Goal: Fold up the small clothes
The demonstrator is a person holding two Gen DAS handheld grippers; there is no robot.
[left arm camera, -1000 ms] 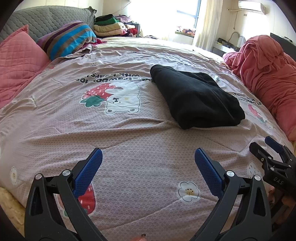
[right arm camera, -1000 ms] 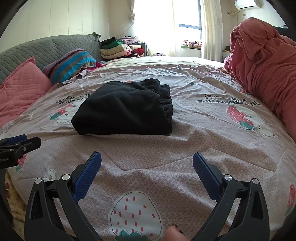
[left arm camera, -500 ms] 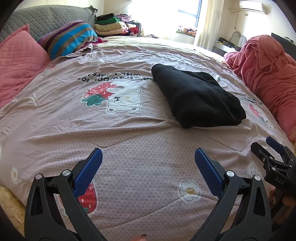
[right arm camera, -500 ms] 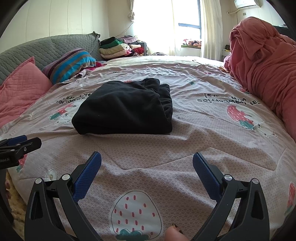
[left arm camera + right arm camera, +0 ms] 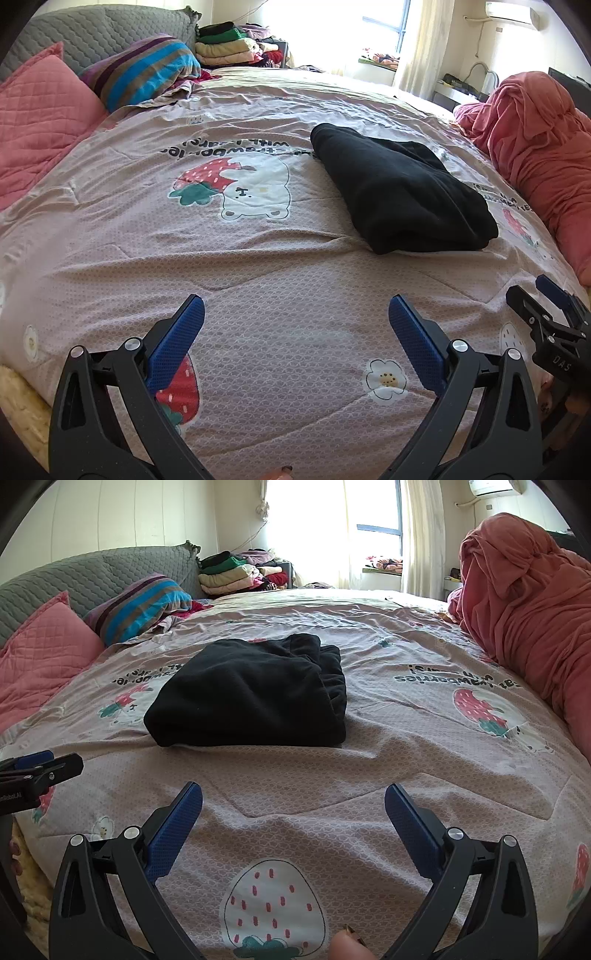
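A black garment (image 5: 402,192) lies folded in a thick rectangle on the pink printed bedspread (image 5: 258,280). It also shows in the right wrist view (image 5: 251,698), ahead of centre. My left gripper (image 5: 295,314) is open and empty, near the bed's front edge, left of and nearer than the garment. My right gripper (image 5: 293,801) is open and empty, nearer than the garment. Each gripper shows at the edge of the other's view: the right gripper (image 5: 543,306) and the left gripper (image 5: 44,764).
A heap of salmon-pink bedding (image 5: 524,602) lies along the right. A pink pillow (image 5: 37,122) and a striped pillow (image 5: 144,74) lie at the left by the grey headboard (image 5: 85,576). Stacked clothes (image 5: 236,572) sit at the far end.
Both views have shifted only slightly. The garment has not moved and both grippers stay open.
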